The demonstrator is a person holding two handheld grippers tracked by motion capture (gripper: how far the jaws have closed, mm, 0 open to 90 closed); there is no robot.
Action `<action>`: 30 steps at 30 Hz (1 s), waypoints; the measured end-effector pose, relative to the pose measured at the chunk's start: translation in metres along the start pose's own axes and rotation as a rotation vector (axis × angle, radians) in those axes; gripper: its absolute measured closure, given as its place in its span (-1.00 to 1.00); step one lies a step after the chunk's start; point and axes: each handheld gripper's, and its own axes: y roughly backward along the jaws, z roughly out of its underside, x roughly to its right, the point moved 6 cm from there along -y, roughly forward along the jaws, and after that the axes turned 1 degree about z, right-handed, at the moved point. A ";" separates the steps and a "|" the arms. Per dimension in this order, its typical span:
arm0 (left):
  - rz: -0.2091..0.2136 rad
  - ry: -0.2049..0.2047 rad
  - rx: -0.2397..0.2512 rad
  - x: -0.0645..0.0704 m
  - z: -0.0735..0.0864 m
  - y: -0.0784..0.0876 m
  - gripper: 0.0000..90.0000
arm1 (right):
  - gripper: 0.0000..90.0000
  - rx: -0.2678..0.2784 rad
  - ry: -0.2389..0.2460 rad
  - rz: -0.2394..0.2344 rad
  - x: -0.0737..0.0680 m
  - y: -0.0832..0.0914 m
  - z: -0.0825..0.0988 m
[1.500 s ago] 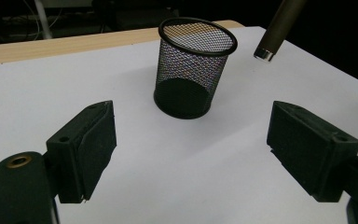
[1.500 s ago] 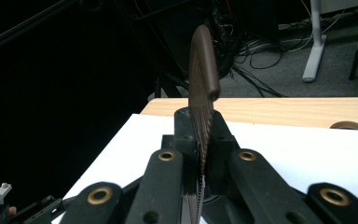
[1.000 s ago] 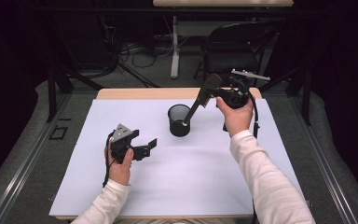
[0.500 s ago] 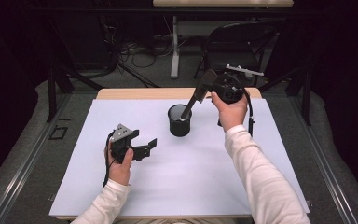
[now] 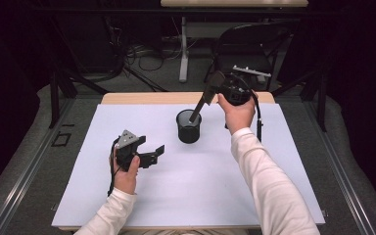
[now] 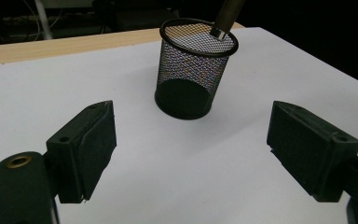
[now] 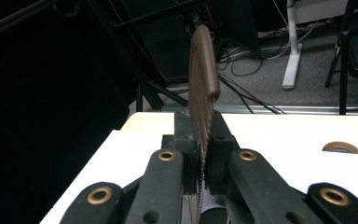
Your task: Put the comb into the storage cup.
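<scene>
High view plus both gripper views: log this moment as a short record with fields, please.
surface: white table sheet
container: black mesh cup, upright, near the middle of the far half
held item: brown flat-handled tool, tilted, its lower end inside the cup
right tongs: shut on the tool's handle, raised above the cup's right side
left tongs: open, empty, low over the sheet, pointing toward the cup
tool type: cannot tell; the working end is hidden in the cup

Dark room — grey floor (image 5: 166, 73) strewn with cables (image 5: 137, 54), a black chair (image 5: 254, 39) beyond the surface (image 5: 147, 98).
</scene>
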 end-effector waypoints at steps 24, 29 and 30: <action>-0.002 0.006 -0.002 -0.002 0.000 0.000 -0.65 | 0.92 -0.037 -0.014 0.029 0.000 -0.028 0.015; -0.002 0.009 -0.001 -0.003 0.000 0.000 -0.65 | 0.92 -0.041 -0.013 0.036 0.001 -0.033 0.018; -0.003 0.008 -0.002 -0.003 0.000 0.000 -0.65 | 0.92 -0.040 -0.013 0.037 0.001 -0.034 0.018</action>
